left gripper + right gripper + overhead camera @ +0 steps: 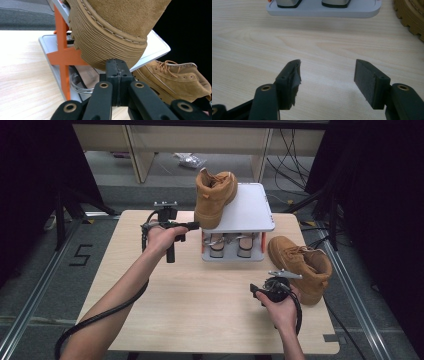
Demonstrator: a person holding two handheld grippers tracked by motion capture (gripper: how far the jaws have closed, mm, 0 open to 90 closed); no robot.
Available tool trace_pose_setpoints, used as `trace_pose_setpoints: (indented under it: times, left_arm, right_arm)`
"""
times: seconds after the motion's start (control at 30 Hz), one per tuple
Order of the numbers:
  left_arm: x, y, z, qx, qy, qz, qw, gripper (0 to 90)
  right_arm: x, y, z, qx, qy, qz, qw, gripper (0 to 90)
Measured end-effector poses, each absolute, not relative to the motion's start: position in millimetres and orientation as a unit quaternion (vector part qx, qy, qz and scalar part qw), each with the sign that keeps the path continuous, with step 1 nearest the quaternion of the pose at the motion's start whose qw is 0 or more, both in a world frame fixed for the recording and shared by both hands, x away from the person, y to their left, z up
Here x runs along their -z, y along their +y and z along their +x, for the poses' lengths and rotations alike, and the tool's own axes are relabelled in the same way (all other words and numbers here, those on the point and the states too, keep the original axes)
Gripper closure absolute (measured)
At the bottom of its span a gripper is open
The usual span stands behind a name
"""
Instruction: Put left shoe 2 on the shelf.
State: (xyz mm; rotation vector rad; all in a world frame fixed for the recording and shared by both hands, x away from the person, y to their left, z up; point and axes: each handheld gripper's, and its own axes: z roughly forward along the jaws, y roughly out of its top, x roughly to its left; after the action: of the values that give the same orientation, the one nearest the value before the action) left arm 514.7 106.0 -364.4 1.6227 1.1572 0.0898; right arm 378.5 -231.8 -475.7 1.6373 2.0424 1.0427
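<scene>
Tan suede boot point(214, 197) sits on the rack's point(250, 215) top shelf; left gripper point(192, 225), jaws fully closed and empty, noses its sole. Right gripper point(327, 75) gapes wide, empty, in front of the rack.

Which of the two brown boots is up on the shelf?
The boot at the left edge of the grey rack's top shelf. The other boot lies on the table, right of the rack.

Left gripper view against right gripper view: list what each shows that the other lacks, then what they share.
Left gripper view alone: the left gripper, jaws shut with nothing between them, close under the sole of the boot on the rack, and an orange rack post.
Right gripper view alone: the right gripper, jaws open over bare wood.
Both: the wooden table, the rack's grey base and the boot on the table.
</scene>
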Motion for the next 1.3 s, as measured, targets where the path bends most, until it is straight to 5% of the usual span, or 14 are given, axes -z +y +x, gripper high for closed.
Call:
trace_pose_setpoints:
  times: [0.83, 1.3]
  left_arm:
    - [366.9, 66.8, 521.1, -0.028, 0.473, 0.699, 0.536, 90.0]
    - [366.9, 82.2, 510.5, -0.048, 0.459, 0.696, 0.55, 89.3]
  right_arm:
    - [475.0, -233.6, 376.8, -0.37, 0.705, 0.583, 0.161, 38.8]
    - [467.0, -236.9, 374.9, -0.377, 0.693, 0.594, 0.156, 38.8]
